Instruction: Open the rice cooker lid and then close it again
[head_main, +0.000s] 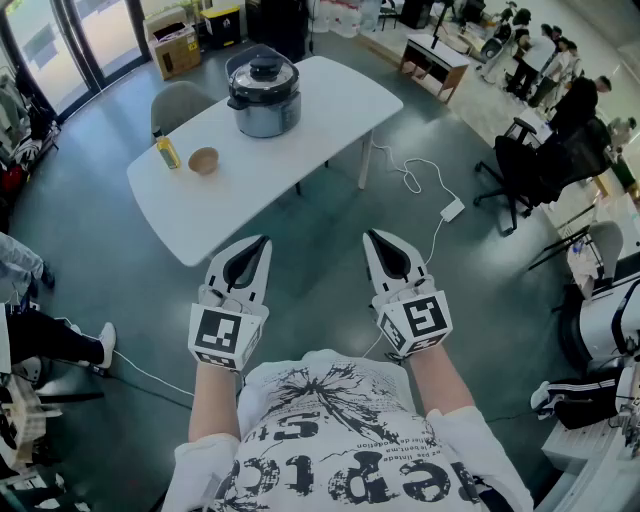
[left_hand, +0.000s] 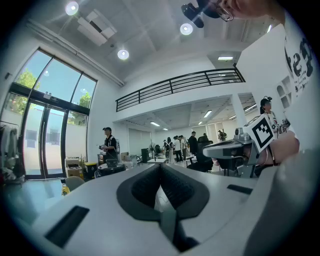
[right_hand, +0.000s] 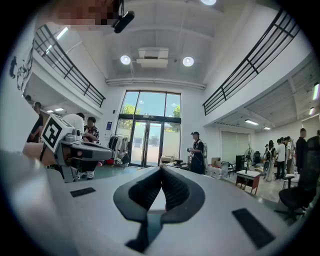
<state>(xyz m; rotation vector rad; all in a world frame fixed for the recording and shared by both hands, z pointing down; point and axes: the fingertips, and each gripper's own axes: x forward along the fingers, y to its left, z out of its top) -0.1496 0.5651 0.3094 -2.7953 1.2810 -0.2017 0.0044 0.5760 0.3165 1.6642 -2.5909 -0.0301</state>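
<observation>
The silver rice cooker (head_main: 264, 92) with its dark lid down stands at the far end of a white table (head_main: 236, 203). Both grippers hover level over the floor, well short of the table's near edge, side by side in front of the person's chest. My left gripper (head_main: 262, 241) is shut, its tips meeting with nothing between them; its own view shows the black pads (left_hand: 145, 187) closed together. My right gripper (head_main: 369, 235) is likewise shut and empty, with its pads (right_hand: 174, 190) meeting at the tip.
A brown bowl (head_main: 203, 160) and a yellow can (head_main: 167, 152) sit on the table's left part. A grey chair (head_main: 178, 102) stands behind it. A white cable with a power adapter (head_main: 452, 210) lies on the floor at right, near a black office chair (head_main: 525, 165).
</observation>
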